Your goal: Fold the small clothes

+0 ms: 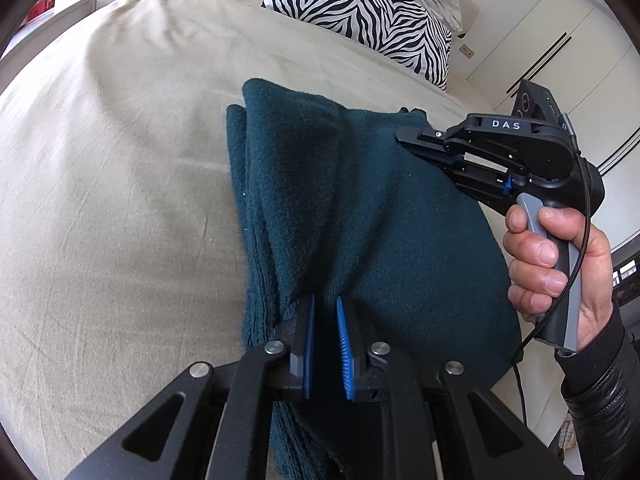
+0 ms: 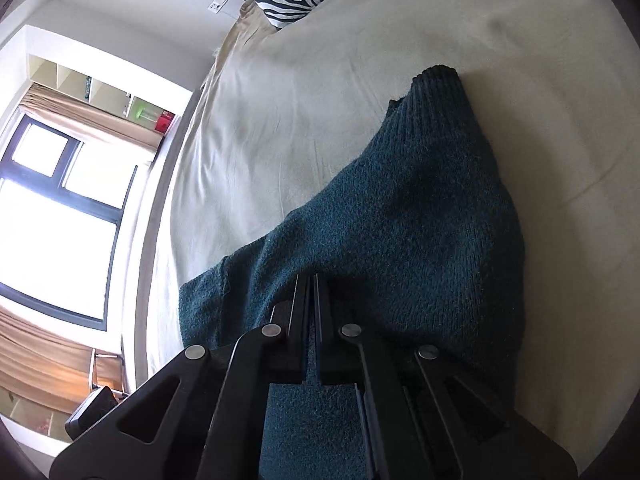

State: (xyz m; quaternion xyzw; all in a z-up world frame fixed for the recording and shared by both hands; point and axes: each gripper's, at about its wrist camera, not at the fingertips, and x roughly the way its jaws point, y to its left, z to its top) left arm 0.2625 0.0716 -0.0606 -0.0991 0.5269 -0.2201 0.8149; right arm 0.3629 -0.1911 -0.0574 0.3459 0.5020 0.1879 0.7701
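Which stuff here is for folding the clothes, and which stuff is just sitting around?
For the folding:
- dark teal sweater
- left gripper, pinching the sweater
- right gripper, closed on the sweater
- beige bed sheet it lies on

Just sitting around:
- zebra pillow
- window
- wall shelves

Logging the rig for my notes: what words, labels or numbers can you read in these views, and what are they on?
"DAS": white letters on top of the right gripper, seen from the left wrist view.
No other text is readable; none shows on the sweater, the pillow or the shelf items.
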